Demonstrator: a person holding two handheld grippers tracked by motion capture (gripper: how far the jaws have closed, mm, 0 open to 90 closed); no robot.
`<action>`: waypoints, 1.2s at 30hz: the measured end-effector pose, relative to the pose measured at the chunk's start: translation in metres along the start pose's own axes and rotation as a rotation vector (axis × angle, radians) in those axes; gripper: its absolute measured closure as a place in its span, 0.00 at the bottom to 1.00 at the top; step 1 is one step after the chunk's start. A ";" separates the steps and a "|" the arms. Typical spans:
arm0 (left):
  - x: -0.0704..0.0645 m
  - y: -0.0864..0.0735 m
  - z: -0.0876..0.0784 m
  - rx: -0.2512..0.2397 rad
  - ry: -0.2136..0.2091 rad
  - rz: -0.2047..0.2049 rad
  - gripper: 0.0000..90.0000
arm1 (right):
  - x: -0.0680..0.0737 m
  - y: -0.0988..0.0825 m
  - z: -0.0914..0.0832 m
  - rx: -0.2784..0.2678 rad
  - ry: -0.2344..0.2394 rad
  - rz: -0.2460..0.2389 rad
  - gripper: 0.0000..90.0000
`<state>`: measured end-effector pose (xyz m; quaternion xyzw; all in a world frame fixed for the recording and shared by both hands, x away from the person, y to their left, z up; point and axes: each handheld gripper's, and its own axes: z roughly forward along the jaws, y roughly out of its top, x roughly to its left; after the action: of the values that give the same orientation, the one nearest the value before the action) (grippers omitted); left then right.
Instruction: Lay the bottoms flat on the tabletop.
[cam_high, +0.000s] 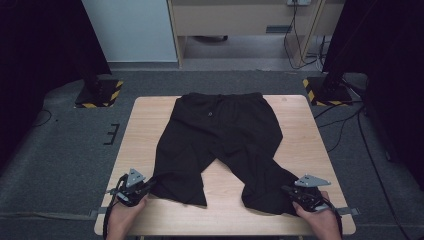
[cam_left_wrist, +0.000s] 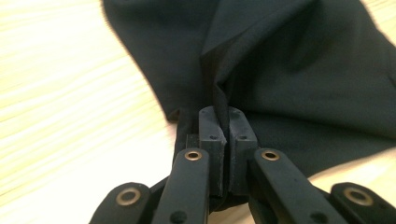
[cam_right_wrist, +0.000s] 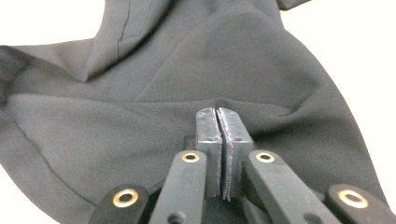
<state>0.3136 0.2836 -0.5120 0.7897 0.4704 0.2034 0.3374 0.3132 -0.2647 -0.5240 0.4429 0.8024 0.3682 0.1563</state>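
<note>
A pair of black shorts lies flat on the wooden table, waistband at the far edge and both legs pointing toward me. My left gripper is at the outer hem corner of the left leg. In the left gripper view the gripper is shut, with a fold of the black fabric pinched between its pads. My right gripper is at the outer hem of the right leg. In the right gripper view the gripper is shut on a raised ridge of the cloth.
Bare wood shows between the two legs and along the table's near edge. Around the table are grey carpet, two stand bases with yellow-black stripes and cables on the floor at the right.
</note>
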 end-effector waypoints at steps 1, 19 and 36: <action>0.003 -0.001 0.000 0.007 0.011 -0.005 0.97 | -0.001 0.001 -0.001 -0.012 0.002 0.005 0.94; 0.020 -0.004 -0.012 -0.154 0.058 -0.084 0.54 | -0.033 0.032 0.033 -0.042 -0.032 0.096 0.42; 0.011 -0.007 0.016 -0.016 0.030 -0.038 0.51 | -0.042 0.011 -0.013 -0.036 -0.046 0.096 0.97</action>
<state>0.3247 0.2897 -0.5284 0.7748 0.4885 0.2125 0.3404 0.3359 -0.3019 -0.5109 0.4865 0.7696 0.3793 0.1648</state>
